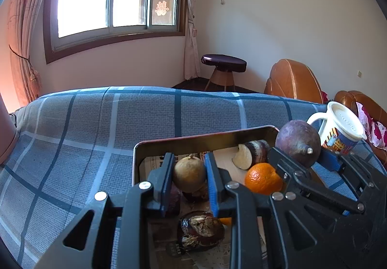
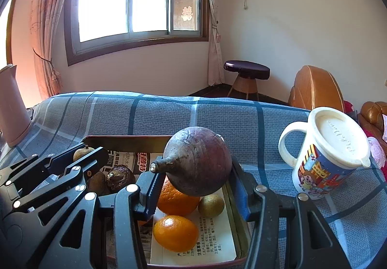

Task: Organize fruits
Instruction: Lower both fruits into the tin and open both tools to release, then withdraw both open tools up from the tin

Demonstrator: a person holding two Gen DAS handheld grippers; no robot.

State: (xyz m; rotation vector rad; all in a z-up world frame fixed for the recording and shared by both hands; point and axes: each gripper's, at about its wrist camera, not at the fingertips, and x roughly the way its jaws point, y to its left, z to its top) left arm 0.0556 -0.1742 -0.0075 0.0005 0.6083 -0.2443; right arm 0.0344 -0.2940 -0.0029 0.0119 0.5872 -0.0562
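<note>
- The right gripper [image 2: 193, 186] is clamping a round purple fruit [image 2: 197, 162] over the metal tin [image 2: 125, 140].
- Two oranges [image 2: 175, 232] and a small brown fruit [image 2: 211, 206] are lying on printed paper [image 2: 215, 240] inside the tin.
- The left gripper [image 2: 89, 157] is reaching in from the left.
- A lidded mug [image 2: 326, 160] is standing on the checked cloth [image 2: 241, 119].
</note>
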